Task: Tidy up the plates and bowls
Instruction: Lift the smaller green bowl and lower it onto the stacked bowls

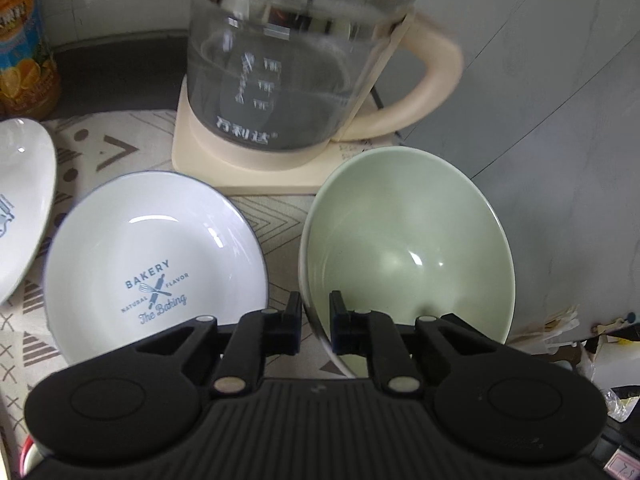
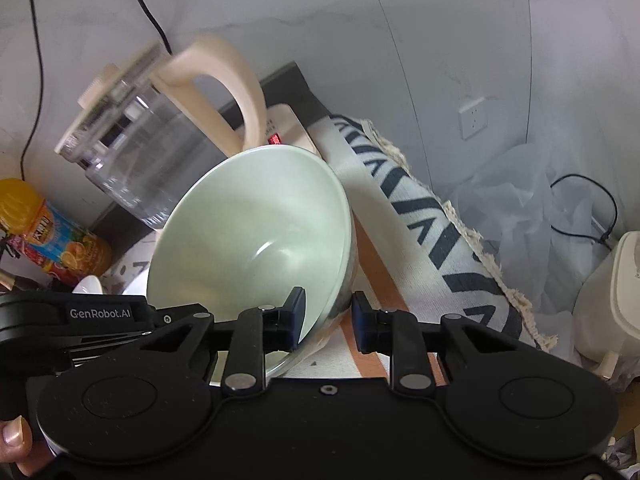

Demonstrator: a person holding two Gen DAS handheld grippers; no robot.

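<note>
A pale green bowl (image 1: 404, 248) is tilted up, its near rim between the jaws of my left gripper (image 1: 316, 320), which is shut on it. The same bowl (image 2: 256, 232) fills the right wrist view, where my right gripper (image 2: 328, 320) straddles its right rim with a small gap on the outer side. A white plate printed "BAKERY" (image 1: 156, 256) lies flat on the patterned cloth left of the bowl. Another white plate (image 1: 20, 200) shows at the left edge, tilted.
A glass kettle with a cream handle (image 1: 296, 68) stands on its cream base right behind the dishes. An orange drink bottle (image 1: 24, 52) stands at the back left. The wall (image 1: 560, 120) is close on the right. The cloth's edge (image 2: 440, 232) hangs off the table.
</note>
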